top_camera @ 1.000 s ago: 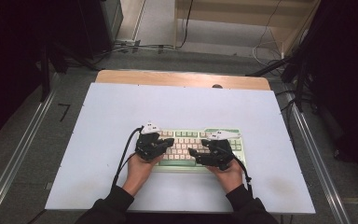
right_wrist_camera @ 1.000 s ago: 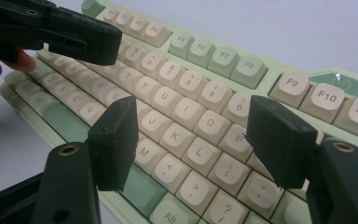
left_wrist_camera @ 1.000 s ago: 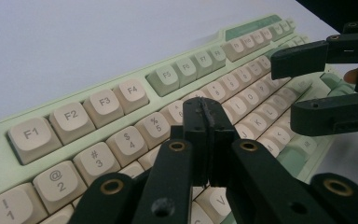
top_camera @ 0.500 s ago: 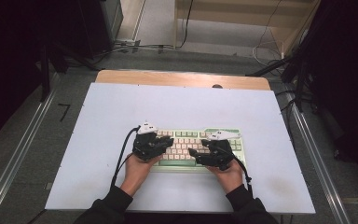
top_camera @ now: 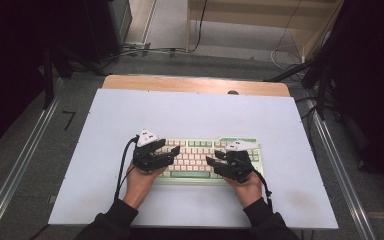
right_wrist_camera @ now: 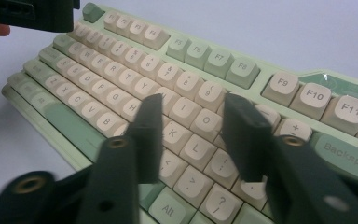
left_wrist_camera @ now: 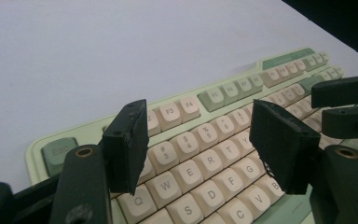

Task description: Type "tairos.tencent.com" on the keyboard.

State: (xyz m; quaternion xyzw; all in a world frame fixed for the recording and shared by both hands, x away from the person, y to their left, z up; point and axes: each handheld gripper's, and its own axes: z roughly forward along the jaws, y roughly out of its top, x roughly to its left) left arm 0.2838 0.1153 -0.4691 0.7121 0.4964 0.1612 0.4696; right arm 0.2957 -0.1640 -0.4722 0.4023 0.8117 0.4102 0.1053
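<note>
high: keyboard (top_camera: pixel 200 157) on table (top_camera: pixel 130 115) | left gripper view: ESC key (left_wrist_camera: pixel 58 151)

A pale green keyboard (top_camera: pixel 207 157) with cream keys and darker green keys is seen on a white table (top_camera: pixel 190 112); black grippers are seen.
</note>
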